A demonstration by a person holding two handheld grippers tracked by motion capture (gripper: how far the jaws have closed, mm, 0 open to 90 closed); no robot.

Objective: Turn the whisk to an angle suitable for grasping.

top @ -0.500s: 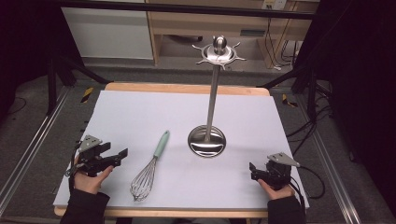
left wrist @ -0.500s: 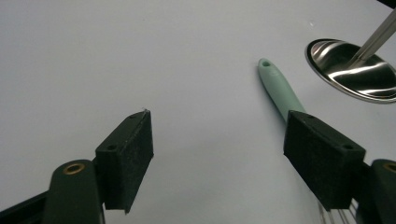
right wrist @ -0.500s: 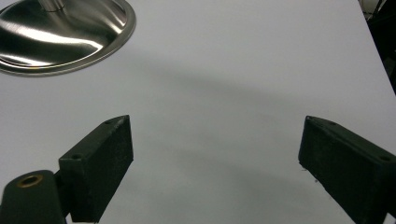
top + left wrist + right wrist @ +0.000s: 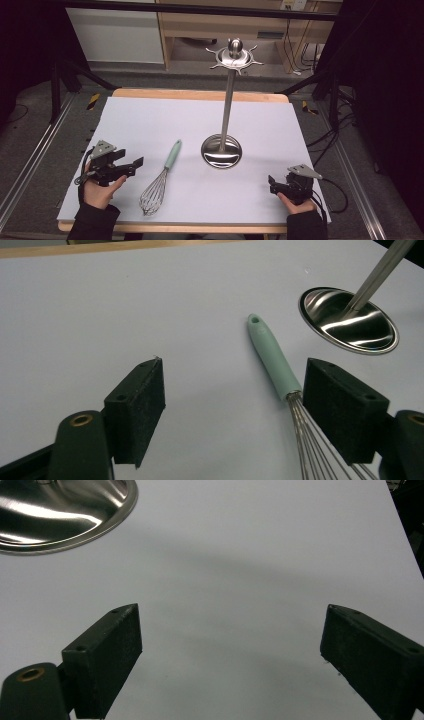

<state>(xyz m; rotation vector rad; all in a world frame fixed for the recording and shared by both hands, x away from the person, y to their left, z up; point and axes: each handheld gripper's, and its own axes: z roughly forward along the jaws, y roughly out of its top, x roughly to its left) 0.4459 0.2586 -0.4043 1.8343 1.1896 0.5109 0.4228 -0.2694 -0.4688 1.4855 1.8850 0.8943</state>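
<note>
We see broad bare sheet across the table's far left and middle, open for passing. The whisk lies just right of our left gripper, its wires beside the right-hand jaw, so a sideways sweep there meets it. The tall steel stand rises at centre-right, its pole and spiked crown blocking crossings at height. Between the stand's base and our right gripper the sheet lies clear.
</note>
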